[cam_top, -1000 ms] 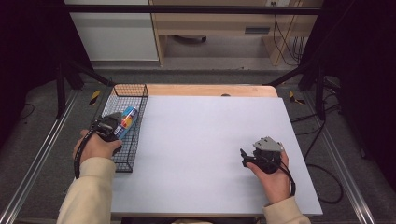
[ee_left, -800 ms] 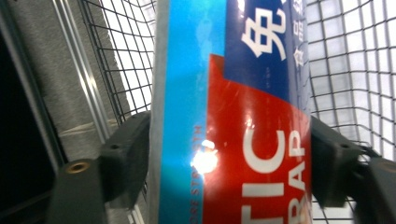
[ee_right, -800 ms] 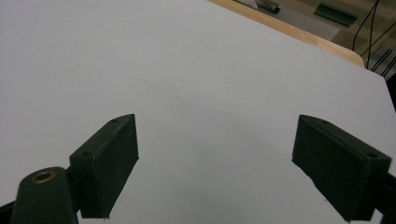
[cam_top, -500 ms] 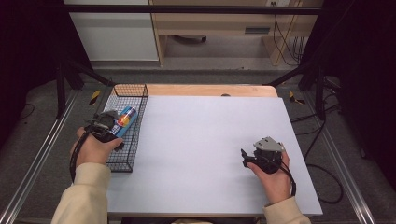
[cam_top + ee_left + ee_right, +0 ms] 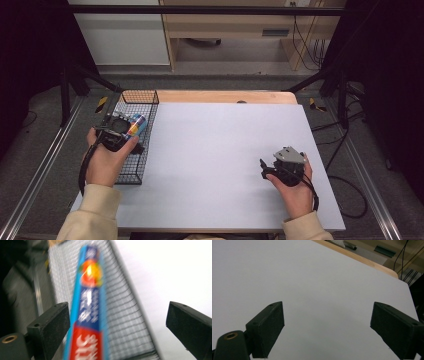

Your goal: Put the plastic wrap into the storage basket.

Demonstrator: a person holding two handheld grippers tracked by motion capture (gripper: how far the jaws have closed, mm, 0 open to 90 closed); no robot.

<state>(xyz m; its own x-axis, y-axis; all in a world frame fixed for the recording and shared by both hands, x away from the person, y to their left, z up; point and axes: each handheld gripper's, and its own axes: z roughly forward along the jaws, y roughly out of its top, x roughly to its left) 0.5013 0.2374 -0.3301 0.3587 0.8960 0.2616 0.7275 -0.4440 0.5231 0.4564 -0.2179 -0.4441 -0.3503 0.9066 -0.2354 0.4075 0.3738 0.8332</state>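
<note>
On the white table (image 5: 220,160), both claws gape: left claw (image 5: 125,134) over wire basket (image 5: 131,172), just opened, right claw (image 5: 264,167) empty.

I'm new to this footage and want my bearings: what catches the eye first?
A bright blue-and-red printed tube lies in the black wire mesh basket at the white table's left edge, under the left tongs, whose jaws have just been opening around it. The right tongs rest open, nothing between them.
</note>
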